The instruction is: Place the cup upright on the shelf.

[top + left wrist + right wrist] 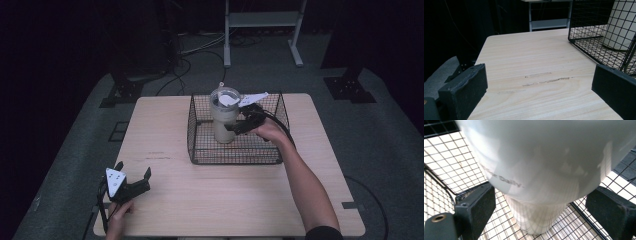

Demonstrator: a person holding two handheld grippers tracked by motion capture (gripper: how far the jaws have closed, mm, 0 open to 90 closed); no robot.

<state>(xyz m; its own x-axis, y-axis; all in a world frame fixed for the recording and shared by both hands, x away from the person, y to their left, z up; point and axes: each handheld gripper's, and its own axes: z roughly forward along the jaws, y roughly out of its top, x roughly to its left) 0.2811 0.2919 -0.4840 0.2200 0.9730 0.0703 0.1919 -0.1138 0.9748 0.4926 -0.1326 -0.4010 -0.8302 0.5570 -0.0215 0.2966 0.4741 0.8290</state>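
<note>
A tall cream tumbler [224, 117] with a clear lid stands upright in a black wire basket [235, 156] at the middle back of the wooden table [165, 130]. My right gripper [235, 127] reaches into the basket from the right. Its jaws stand open on either side of the tumbler [536, 170], with gaps showing beside the narrow lower body. The basket's mesh floor [449, 157] lies beneath. My left gripper [133, 170] rests open at the table's front left with nothing between its jaws. Ahead of the left gripper [539, 87] I see bare wood, then the basket [586, 47] and tumbler [621, 25] to its right.
The basket's walls rise around the tumbler and my right hand. A white metal stand [262, 30] is on the floor beyond the table, with cables nearby. Bare tabletop stretches between the left gripper and the basket.
</note>
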